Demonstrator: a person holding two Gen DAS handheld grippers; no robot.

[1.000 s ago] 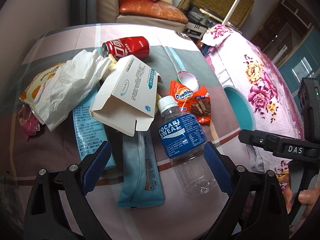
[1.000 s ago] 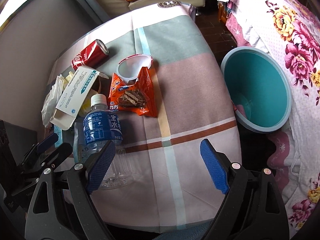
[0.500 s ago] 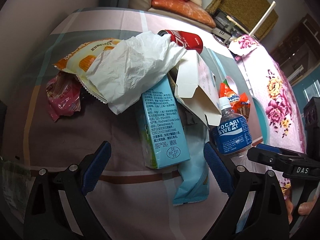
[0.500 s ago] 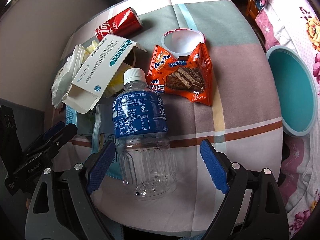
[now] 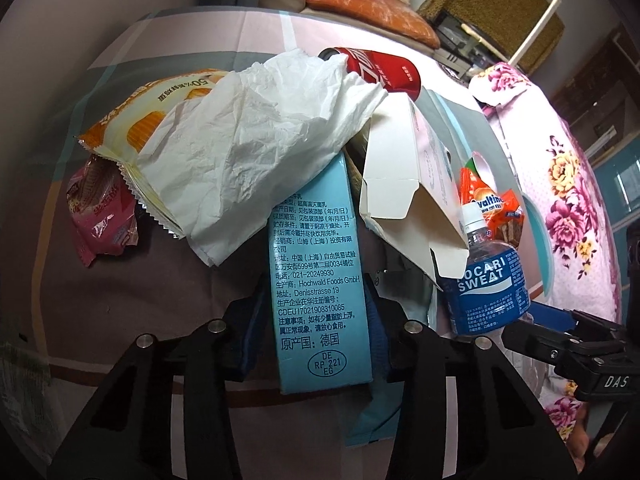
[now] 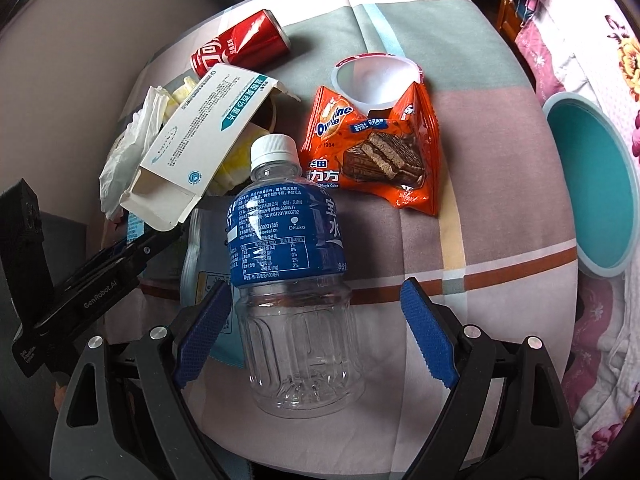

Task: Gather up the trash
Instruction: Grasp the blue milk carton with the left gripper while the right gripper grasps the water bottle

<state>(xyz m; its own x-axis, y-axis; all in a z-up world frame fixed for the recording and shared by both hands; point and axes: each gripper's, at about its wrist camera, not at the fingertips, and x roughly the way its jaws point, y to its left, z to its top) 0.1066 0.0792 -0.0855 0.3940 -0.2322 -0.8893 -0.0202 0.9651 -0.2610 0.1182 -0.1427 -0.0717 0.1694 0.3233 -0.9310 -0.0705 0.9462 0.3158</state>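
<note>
My left gripper (image 5: 318, 326) is shut on a light blue milk carton (image 5: 316, 264) that lies on the table among the trash. White crumpled paper (image 5: 264, 128) drapes over the carton's far end. My right gripper (image 6: 316, 332) is open around an empty Pocari Sweat bottle (image 6: 292, 280); the left pad is close to the bottle, the right pad stands apart. The bottle also shows in the left wrist view (image 5: 486, 288). A red cola can (image 6: 240, 46), an open white box (image 6: 200, 148), an orange Ovaltine wrapper (image 6: 372, 156) and a white cup (image 6: 376, 80) lie beyond.
A teal bin (image 6: 596, 184) stands off the table's right edge beside a floral cover (image 6: 592, 40). A yellow snack bag (image 5: 132, 120) and a pink wrapper (image 5: 100, 216) lie at the left. A pale blue pouch (image 5: 380, 412) lies under the carton. A sofa (image 5: 360, 4) is behind.
My left gripper closed on the milk carton; it was open half a second ago. My right gripper moved forward, so the bottle now sits between its open fingers.
</note>
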